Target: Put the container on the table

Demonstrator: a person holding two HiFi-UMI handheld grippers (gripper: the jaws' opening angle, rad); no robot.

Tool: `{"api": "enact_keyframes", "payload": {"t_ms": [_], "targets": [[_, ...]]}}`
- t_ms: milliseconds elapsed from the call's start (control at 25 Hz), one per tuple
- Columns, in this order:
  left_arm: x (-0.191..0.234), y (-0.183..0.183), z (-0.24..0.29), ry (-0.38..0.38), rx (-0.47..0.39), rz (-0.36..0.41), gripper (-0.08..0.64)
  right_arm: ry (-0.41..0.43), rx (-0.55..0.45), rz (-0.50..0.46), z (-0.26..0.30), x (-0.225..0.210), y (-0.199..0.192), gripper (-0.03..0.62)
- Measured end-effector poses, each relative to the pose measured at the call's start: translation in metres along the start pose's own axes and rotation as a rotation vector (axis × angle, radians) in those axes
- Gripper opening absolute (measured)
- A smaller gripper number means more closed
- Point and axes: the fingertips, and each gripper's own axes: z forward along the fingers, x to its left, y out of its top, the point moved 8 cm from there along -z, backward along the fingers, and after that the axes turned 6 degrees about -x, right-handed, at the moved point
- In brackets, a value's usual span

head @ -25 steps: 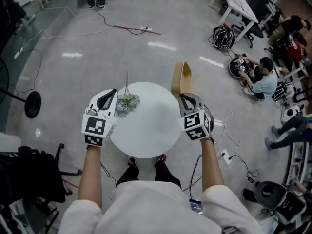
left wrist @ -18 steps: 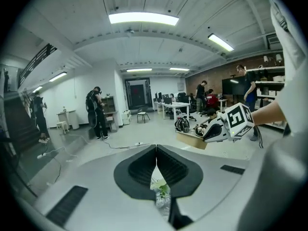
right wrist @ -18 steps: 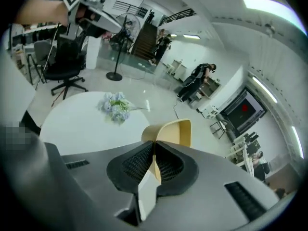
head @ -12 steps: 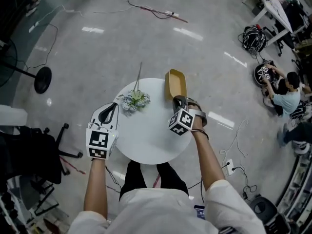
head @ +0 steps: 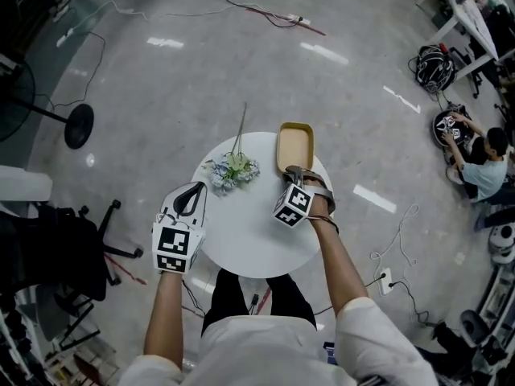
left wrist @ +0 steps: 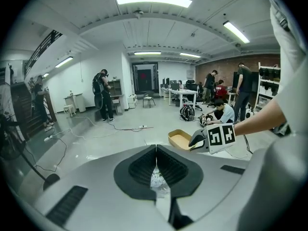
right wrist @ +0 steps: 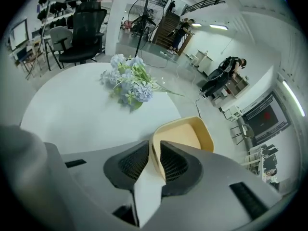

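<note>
We judge the container to be a light, stiff, shallow tray in tan plastic or pulp. Its walls are thin and upright and look smooth enough to slip if pinched loosely. The best hold is on the rim of a short wall, one pad inside and one outside. It lies at the far right of the round white table, and its far end looks to reach the table's edge.

The right gripper points steeply down at the container's near wall, forearm stretched out over the table. Its jaws are opening, and the wall stands between them with a thin gap on one side.

The left gripper hangs over the near left edge of the table, angled gently down. Its jaws are pressed together on nothing. A bunch of pale flowers lies beyond it, just left of the container.
</note>
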Motion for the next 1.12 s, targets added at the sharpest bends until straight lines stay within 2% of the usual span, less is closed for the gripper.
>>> {"api": "enact_keyframes", "payload": {"t_ms": [80, 120, 280, 360, 480, 640, 840, 960, 1120], "targets": [[-0.001, 0.002, -0.001, -0.015, -0.005, 0.005, 0.020, 0.010, 0.000, 0.041, -0.003, 0.003, 0.001, 0.140], [0.000, 0.004, -0.002, -0.025, -0.012, 0.009, 0.018, 0.009, -0.007, 0.081, -0.007, 0.004, 0.003, 0.147], [0.006, 0.021, -0.005, -0.078, -0.073, 0.018, 0.020, -0.045, -0.071, 0.353, -0.041, -0.008, 0.011, 0.146], [0.008, 0.034, -0.010, -0.107, -0.110, 0.031, 0.020, -0.092, -0.122, 0.468, -0.069, -0.017, 0.019, 0.121], [0.011, 0.059, -0.022, -0.151, -0.167, 0.055, 0.020, -0.213, -0.212, 0.569, -0.126, -0.031, 0.033, 0.055], [0.013, 0.100, -0.038, -0.221, -0.279, 0.099, 0.020, -0.424, -0.329, 0.640, -0.215, -0.055, 0.051, 0.015], [0.009, 0.152, -0.073, -0.283, -0.403, 0.147, 0.020, -0.614, -0.429, 0.702, -0.328, -0.063, 0.068, 0.014], [0.002, 0.185, -0.094, -0.311, -0.474, 0.193, 0.020, -0.684, -0.476, 0.735, -0.387, -0.061, 0.070, 0.014], [-0.005, 0.228, -0.121, -0.319, -0.577, 0.252, 0.020, -0.749, -0.533, 0.716, -0.451, -0.060, 0.074, 0.014]]}}
